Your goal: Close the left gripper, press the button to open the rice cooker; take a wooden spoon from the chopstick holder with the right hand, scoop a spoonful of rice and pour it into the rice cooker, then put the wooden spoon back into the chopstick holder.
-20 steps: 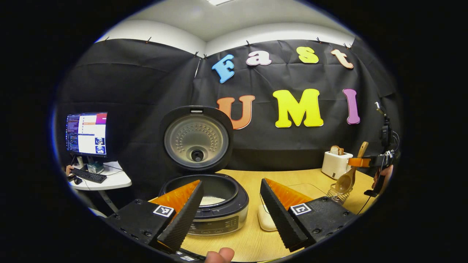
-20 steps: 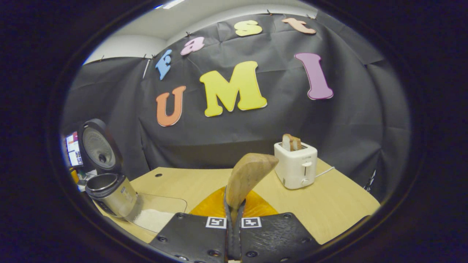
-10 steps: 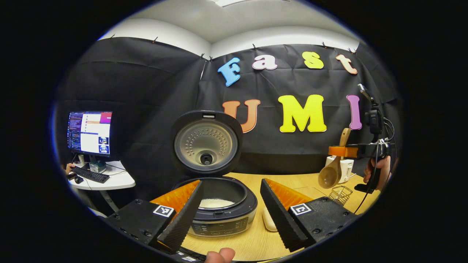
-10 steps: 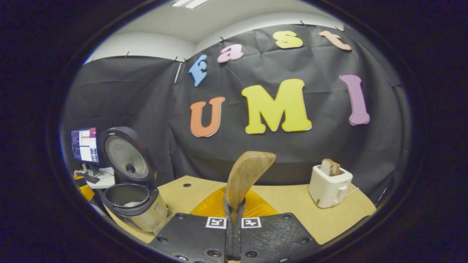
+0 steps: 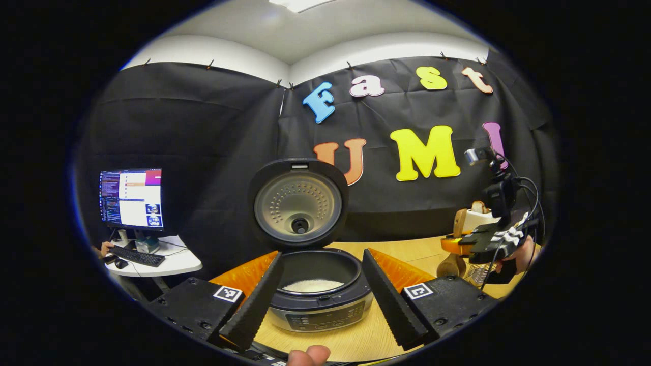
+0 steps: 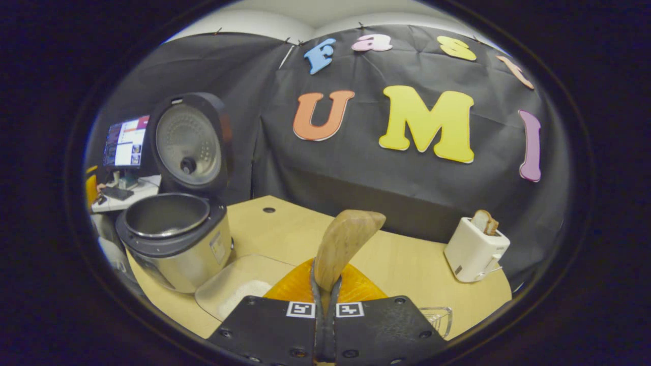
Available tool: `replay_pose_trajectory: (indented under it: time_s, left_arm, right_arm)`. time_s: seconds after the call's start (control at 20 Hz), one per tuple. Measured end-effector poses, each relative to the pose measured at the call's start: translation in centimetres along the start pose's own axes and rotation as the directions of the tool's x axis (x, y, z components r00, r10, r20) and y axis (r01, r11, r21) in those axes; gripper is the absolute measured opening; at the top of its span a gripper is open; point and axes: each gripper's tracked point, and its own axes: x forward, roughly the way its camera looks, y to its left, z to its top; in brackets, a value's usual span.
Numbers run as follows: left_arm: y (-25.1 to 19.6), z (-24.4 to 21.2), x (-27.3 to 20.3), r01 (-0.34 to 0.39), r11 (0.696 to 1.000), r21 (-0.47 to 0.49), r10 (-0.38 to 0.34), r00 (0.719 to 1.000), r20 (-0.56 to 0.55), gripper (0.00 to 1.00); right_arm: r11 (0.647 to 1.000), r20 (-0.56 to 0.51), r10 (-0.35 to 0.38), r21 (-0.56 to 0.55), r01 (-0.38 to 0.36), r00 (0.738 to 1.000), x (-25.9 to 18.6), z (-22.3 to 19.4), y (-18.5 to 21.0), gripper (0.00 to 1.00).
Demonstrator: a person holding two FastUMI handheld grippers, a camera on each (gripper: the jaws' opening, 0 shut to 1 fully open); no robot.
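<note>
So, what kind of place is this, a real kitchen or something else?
Probably a recording booth set up as a mock kitchen, not a real one: a rice cooker and toaster stand on a wooden table, black cloth hangs behind, and a computer monitor stands alongside.

rice cooker (image 6: 175,244): brushed metal, glossy dark plastic rim | wooden spoon (image 6: 345,244): smooth wood | table (image 6: 407,269): matt wood

rice cooker (image 6: 173,239) lid up, wooden spoon (image 6: 343,244) upright
</note>
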Motion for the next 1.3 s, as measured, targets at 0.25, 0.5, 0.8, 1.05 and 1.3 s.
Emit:
replay_pose_trajectory:
  time_s: [0.25, 0.5, 0.8, 1.05, 1.3]
  left_arm:
    - [-0.5, 0.1, -0.1, 0.032, 0.999, 0.009, -0.032, 0.999, 0.008, 0.99]
    - [0.2, 0.1, -0.2, 0.039, 0.999, -0.010, -0.039, 0.999, 0.012, 0.99]
    - [2.7, -0.3, -0.3, -0.013, 0.999, -0.035, 0.013, 1.000, -0.003, 0.99]
    - [2.1, -0.1, -0.3, 0.003, 1.000, -0.027, -0.003, 1.000, -0.002, 0.99]
    - [2.9, -0.4, -0.5, -0.018, 1.000, -0.015, 0.018, 1.000, -0.016, 0.99]
  right_arm:
    - [0.998, -0.080, -0.008, -0.070, 0.003, 0.997, 0.4, -2.7, 1.9, 0.00]
    - [0.997, -0.122, 0.062, 0.060, -0.055, 0.991, 0.5, -3.7, 5.3, 0.00]
    - [0.971, -0.136, 0.126, 0.218, -0.095, 0.983, 1.2, -3.4, 8.4, 0.00]
    - [0.925, -0.152, 0.173, 0.364, -0.108, 0.973, 2.2, -2.6, 9.6, 0.00]
    - [0.876, -0.121, 0.229, 0.457, -0.151, 0.966, 2.2, -1.4, 11.2, 0.00]
